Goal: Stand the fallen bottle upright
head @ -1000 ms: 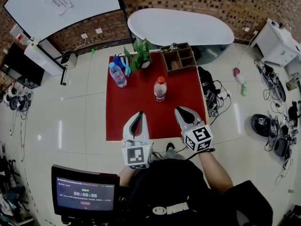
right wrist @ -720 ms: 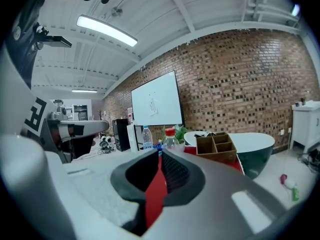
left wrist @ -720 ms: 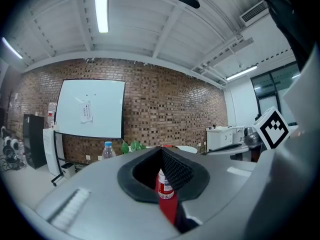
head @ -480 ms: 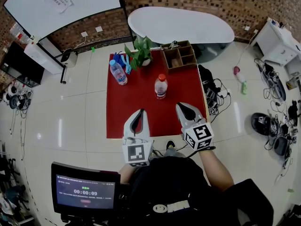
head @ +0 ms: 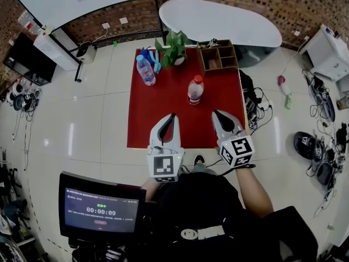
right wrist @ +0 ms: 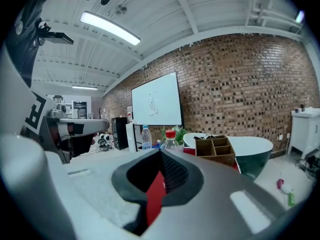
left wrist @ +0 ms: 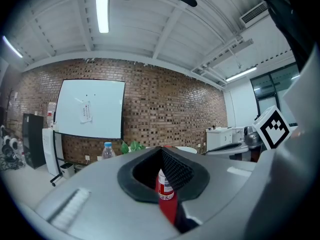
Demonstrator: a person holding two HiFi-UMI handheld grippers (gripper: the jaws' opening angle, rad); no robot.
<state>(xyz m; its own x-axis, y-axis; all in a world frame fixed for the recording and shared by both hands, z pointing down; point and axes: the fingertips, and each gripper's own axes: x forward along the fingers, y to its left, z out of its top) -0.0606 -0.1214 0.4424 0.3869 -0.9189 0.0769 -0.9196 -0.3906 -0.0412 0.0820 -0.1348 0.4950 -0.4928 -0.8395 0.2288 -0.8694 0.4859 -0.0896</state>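
Observation:
A clear bottle with a red cap (head: 195, 89) stands upright in the middle of the red table (head: 152, 119); it shows again through the jaw gap in the left gripper view (left wrist: 164, 184) and above the jaws in the right gripper view (right wrist: 171, 137). A second bottle, blue-capped (head: 145, 71), stands upright at the table's far left. My left gripper (head: 169, 119) hovers shut over the near edge, empty. My right gripper (head: 218, 115) is beside it, also shut and empty. Both are well short of the bottles.
A potted plant (head: 175, 47) and a wooden compartment box (head: 220, 57) stand at the table's far edge. Beyond is a white oval tub (head: 223, 26). A monitor (head: 101, 207) sits at my lower left. Cables and gear litter the floor on the right (head: 316, 152).
The head view has shifted a little, so the table sits further right and lower in the picture. Both grippers and both bottles keep their places.

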